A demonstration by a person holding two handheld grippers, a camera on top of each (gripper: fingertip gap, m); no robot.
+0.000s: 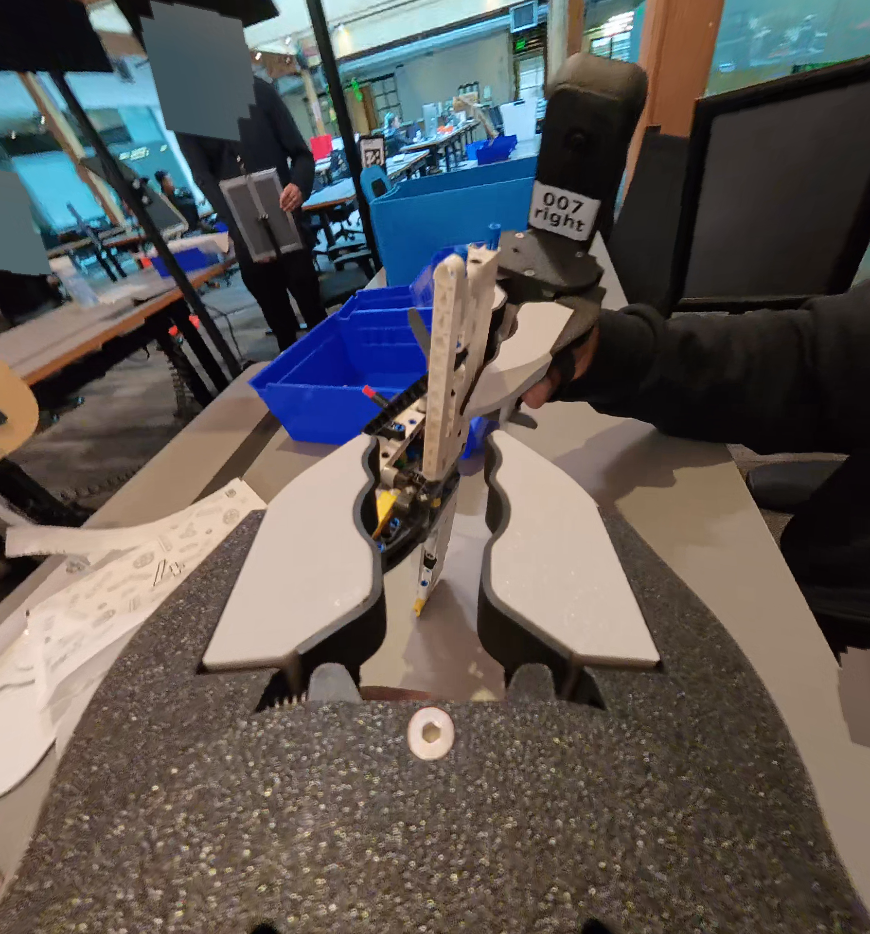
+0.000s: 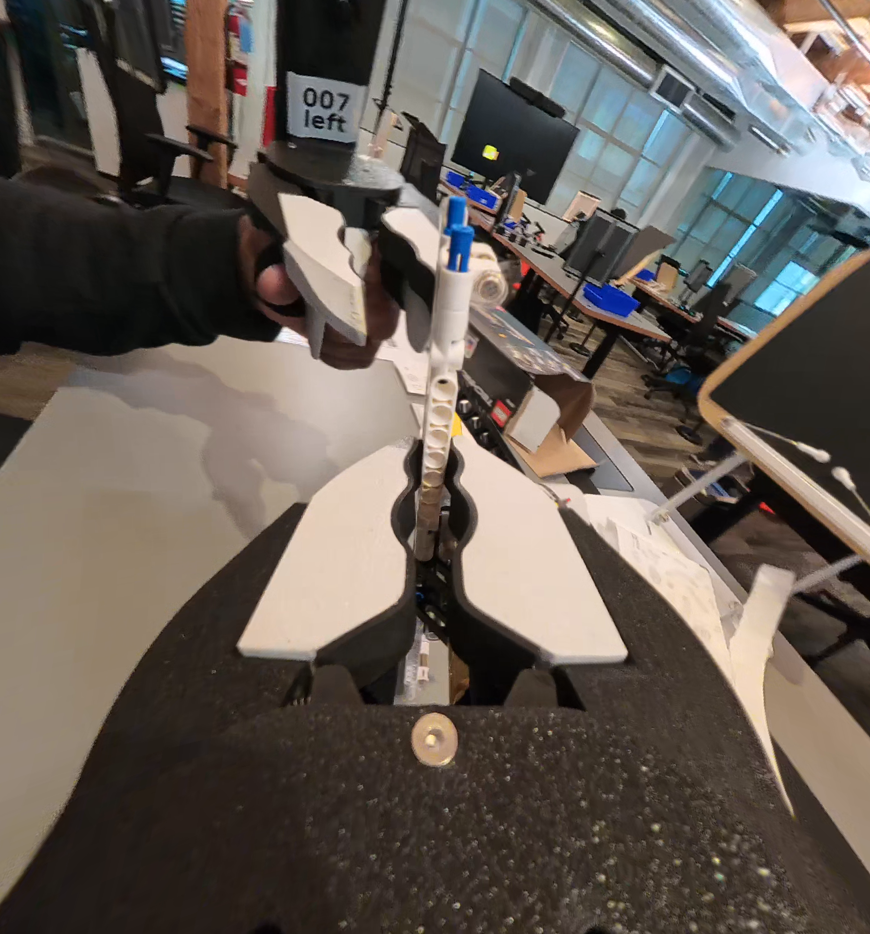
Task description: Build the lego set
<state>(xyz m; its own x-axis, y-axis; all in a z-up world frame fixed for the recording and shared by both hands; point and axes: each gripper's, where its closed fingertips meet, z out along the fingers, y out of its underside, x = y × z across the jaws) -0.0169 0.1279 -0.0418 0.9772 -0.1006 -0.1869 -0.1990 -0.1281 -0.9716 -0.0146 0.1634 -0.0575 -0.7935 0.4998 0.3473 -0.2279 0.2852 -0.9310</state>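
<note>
A toy-brick assembly of long white holed beams [image 1: 443, 364] with black, yellow and blue parts at its lower end [image 1: 407, 495] stands upright over the grey table [image 1: 650, 485]. My left gripper [image 1: 430, 445] is open around its lower end: the parts lie by the left finger [image 1: 321, 530], and a gap shows at the right finger [image 1: 549, 546]. My right gripper [image 2: 435, 450] is shut on the white beam [image 2: 440, 414]; blue pins [image 2: 457, 237] top the assembly. The right gripper also shows in the left wrist view [image 1: 478, 354], and the left gripper in the right wrist view [image 2: 372, 263].
Blue bins [image 1: 331, 384] stand behind the assembly. Printed sheets [image 1: 119, 581] lie at the table's left. An open cardboard box [image 2: 539, 404] sits at the table's edge. A dark monitor [image 1: 796, 192] stands at the right. A person holding a board [image 1: 266, 151] stands beyond the table. Left tips to right tips: about 5 cm.
</note>
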